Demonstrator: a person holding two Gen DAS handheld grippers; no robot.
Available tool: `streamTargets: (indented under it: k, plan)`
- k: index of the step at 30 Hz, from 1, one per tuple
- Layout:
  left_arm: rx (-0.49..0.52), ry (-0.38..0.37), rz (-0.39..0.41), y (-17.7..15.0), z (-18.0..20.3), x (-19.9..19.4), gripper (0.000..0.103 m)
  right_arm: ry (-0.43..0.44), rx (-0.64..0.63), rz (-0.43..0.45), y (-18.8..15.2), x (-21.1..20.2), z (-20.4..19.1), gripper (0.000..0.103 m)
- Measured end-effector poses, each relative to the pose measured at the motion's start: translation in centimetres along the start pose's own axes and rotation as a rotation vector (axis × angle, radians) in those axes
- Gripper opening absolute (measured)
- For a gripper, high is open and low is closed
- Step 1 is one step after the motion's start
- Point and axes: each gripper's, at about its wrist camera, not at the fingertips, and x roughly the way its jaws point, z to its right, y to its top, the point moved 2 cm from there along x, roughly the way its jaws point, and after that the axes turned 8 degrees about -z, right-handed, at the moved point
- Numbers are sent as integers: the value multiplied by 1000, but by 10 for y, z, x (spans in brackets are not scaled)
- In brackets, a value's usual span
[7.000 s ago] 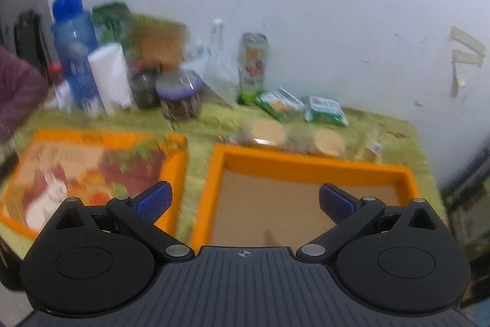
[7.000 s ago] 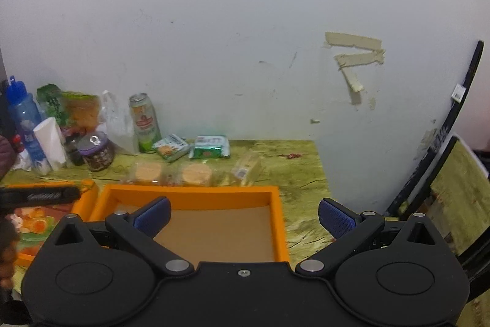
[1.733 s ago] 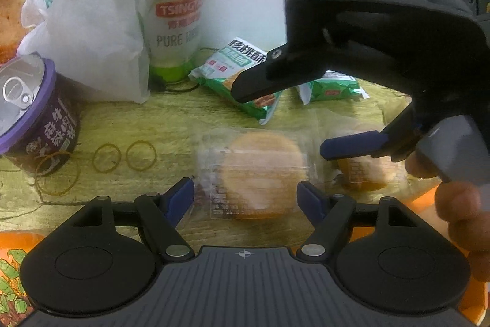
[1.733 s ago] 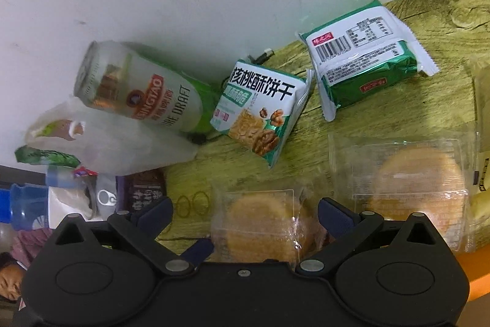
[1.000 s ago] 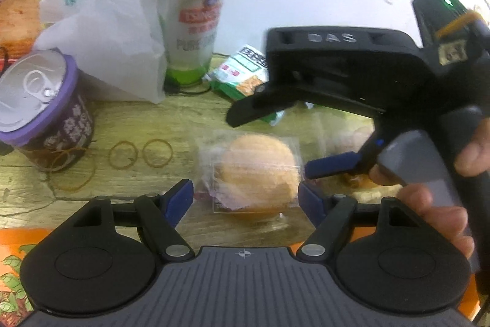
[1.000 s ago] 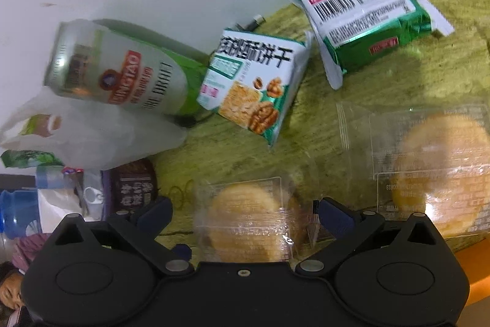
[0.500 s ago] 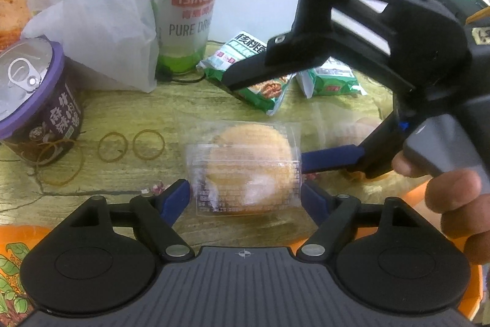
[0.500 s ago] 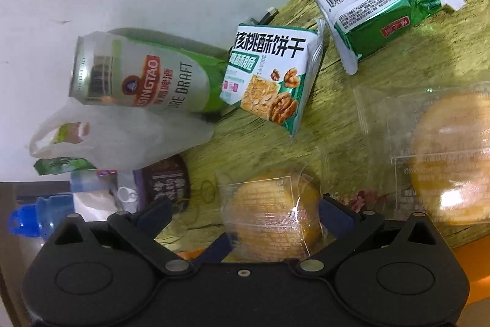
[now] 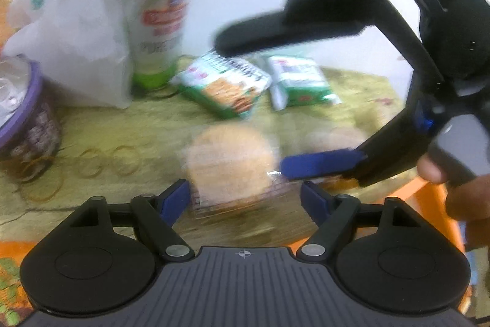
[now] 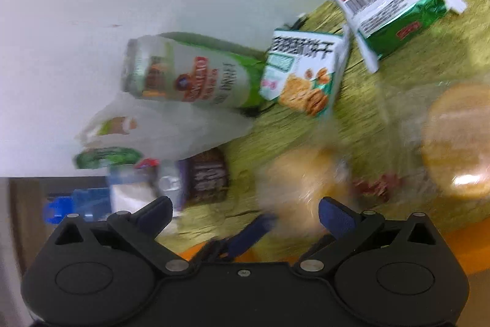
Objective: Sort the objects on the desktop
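A round cake in a clear wrapper [image 9: 229,164] lies on the green table between the fingers of my left gripper [image 9: 245,198]. The left jaws are closing. The left pad is close beside the wrapper and the right pad stands apart from it. My right gripper [image 10: 246,212] comes in from the right, open wide, and its lower blue finger [image 9: 321,163] touches the wrapper's right edge. In the right wrist view the same cake [image 10: 300,183] is blurred near the right finger. A second wrapped cake [image 10: 453,143] lies further right.
Behind stand a beer can [image 9: 159,8], a white plastic bag [image 9: 76,45] and a purple-lidded tin [image 9: 21,112]. A walnut biscuit pack [image 9: 226,88] and a green packet [image 9: 300,85] lie by the wall. Rubber bands [image 9: 92,164] lie at the left, an orange tray [image 9: 428,204] at the right.
The right gripper has tilted upward, its upper finger now higher against the wall. The wrapped cake has shifted slightly left between the left fingers. Both views are now blurred by motion.
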Motion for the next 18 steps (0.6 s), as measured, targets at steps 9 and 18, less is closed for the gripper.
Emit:
streamTargets:
  k: [9,18]
  plan:
    - [46,41,-8,2,12,2,80,-98,-45,92,8,-6,-5,102]
    - [108,71,48,4,21,-7,81,-332,-85,94,36,13,0,103]
